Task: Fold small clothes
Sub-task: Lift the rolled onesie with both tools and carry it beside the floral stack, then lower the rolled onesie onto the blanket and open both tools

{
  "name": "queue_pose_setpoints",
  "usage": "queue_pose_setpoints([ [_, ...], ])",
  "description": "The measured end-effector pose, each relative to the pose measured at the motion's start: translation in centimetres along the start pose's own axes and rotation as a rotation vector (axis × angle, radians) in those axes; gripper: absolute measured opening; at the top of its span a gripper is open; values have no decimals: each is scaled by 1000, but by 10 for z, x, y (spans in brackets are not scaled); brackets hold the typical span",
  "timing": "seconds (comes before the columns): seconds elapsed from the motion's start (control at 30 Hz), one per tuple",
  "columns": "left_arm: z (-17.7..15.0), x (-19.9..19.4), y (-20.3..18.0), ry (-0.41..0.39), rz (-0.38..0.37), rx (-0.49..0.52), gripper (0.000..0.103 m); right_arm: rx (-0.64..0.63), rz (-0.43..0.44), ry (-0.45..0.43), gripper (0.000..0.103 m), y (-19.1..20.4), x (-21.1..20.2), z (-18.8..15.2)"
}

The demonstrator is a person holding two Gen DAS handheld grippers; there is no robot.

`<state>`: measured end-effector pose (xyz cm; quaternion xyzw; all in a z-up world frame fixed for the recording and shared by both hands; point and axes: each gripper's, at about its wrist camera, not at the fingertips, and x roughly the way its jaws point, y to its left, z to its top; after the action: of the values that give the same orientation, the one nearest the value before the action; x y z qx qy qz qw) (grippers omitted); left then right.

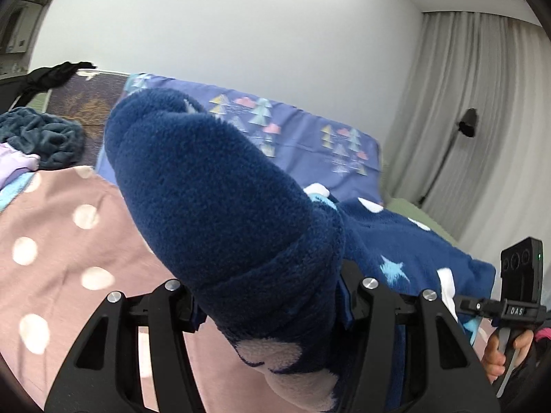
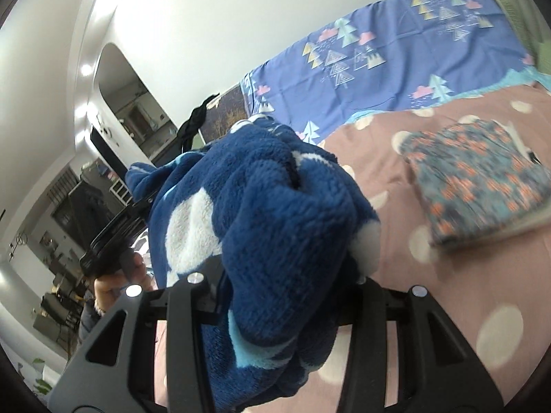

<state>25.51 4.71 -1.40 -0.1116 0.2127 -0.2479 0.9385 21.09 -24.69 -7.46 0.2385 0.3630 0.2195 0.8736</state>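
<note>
The left gripper [image 1: 272, 313] was closed down on a bunched fold of the navy fleece garment [image 1: 220, 206]; its fingertips were buried in the pile, the fabric rising thick between the two black arms and blocking most of the view ahead; the rest of the garment (white blobs, pale blue stars) trailed to the right toward the right gripper [image 1: 516, 296], seen at the frame edge. In its own view the right gripper [image 2: 286, 296] was likewise clamped on a wad of the same fleece [image 2: 268, 206], the fingers hidden under it; the left gripper [image 2: 117, 230] showed beyond at the left, so the garment hung between the two, lifted above the bed.

Below lay the pink dotted bedspread [image 1: 69, 241]; a folded floral garment [image 2: 475, 186] sat on it to the right, apart from the fleece; a blue tree-print sheet [image 1: 310, 137] covered the far side against the wall; a dark teal heap [image 1: 41, 137] sat at the far left. The bedspread between the fleece and the folded piece was bare.
</note>
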Motion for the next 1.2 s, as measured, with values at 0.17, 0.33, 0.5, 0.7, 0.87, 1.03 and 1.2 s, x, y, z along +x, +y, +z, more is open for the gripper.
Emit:
queue_pose_setpoints([
  [0.17,6,21,36,1,52,-77,57,-53,-2,30,42,12,45,26],
  [0.33,12,46,65,0,107,-125,57,-75,-15,60,42,2,97,53],
  [0.5,14,77,86,30,163,-146,56,-49,-25,90,42,-19,149,78],
  [0.7,14,112,97,56,237,-117,56,-77,-84,86,42,-28,192,92],
  [0.87,14,136,115,73,312,-129,56,-117,-135,109,41,-29,229,101],
  [1.03,-1,153,132,83,384,-127,58,-183,-199,98,45,-30,257,92],
  [1.2,-55,184,165,306,517,-160,70,-104,-435,235,74,-71,293,48],
])
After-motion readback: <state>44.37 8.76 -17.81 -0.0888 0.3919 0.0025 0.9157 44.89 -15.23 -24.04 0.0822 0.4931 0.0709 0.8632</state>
